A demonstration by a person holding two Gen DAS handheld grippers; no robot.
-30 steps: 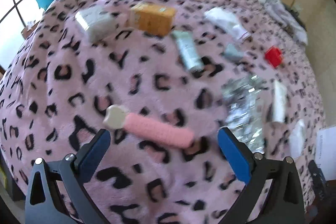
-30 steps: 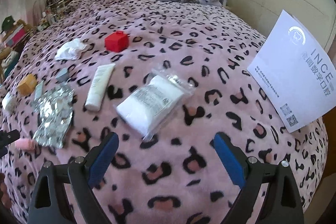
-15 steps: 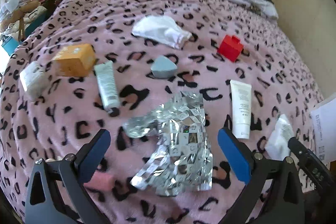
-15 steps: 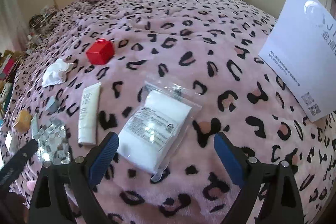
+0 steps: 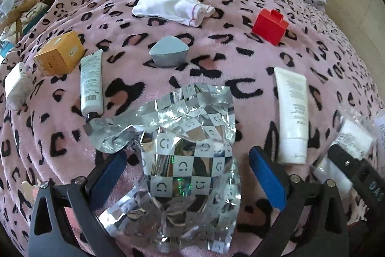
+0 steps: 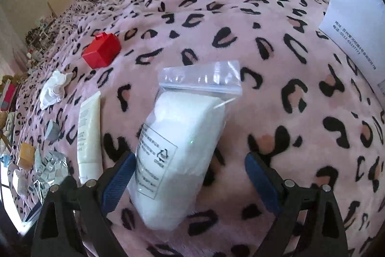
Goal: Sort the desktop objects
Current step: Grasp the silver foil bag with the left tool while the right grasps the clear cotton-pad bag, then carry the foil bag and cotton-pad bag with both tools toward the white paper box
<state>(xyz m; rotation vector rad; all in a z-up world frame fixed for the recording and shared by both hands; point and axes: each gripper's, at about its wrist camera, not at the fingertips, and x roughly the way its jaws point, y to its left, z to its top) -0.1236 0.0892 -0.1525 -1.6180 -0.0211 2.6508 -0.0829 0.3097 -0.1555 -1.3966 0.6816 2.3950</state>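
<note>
Silver foil bag point(image 5: 182, 160) lies crumpled on pink blanket point(image 5: 240, 59), between the spread fingers of left gripper point(image 5: 185, 175). Right gripper point(image 6: 187, 175) also gapes wide, straddling clear pouch point(image 6: 178, 151) of white pads, not clamping it. Beyond: white tube point(image 5: 292, 110), grey wedge point(image 5: 168, 52), orange box point(image 5: 59, 53), red box point(image 5: 269, 27), white cloth point(image 5: 173, 6).

A pink leopard-print blanket point(image 5: 216, 59) is spread over the bed; on it are laid a crumpled foil bag point(image 5: 182, 155), two tubes point(image 5: 292, 110), a red box point(image 5: 269, 27), a white cloth point(image 5: 173, 6), an orange box point(image 5: 59, 56) and a sealed white packet point(image 6: 178, 148)
</note>
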